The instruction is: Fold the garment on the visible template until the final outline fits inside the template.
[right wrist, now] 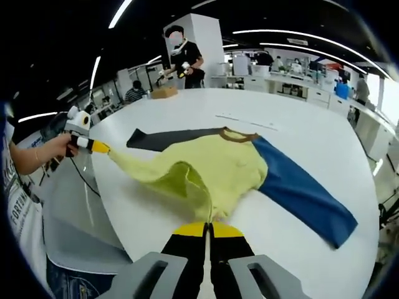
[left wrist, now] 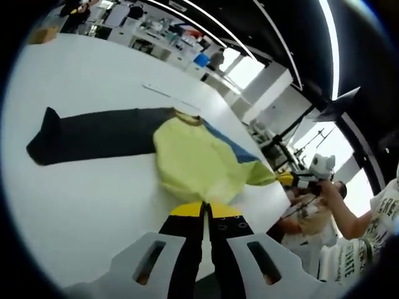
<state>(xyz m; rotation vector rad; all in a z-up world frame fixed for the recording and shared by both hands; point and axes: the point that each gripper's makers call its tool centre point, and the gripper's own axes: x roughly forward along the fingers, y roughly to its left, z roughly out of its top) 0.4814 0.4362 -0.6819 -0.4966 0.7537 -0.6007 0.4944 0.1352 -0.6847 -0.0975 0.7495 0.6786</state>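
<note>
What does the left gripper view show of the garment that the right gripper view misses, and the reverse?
Left gripper view alone: the dark sleeve laid out whole, down to its cuff. Right gripper view alone: the blue sleeve laid out whole, and a cardboard box at the table's far edge. Both: the yellow body on the white table, each hand-held gripper shut on its hem, left, right, and the other gripper pulling up a yellow corner.
</note>
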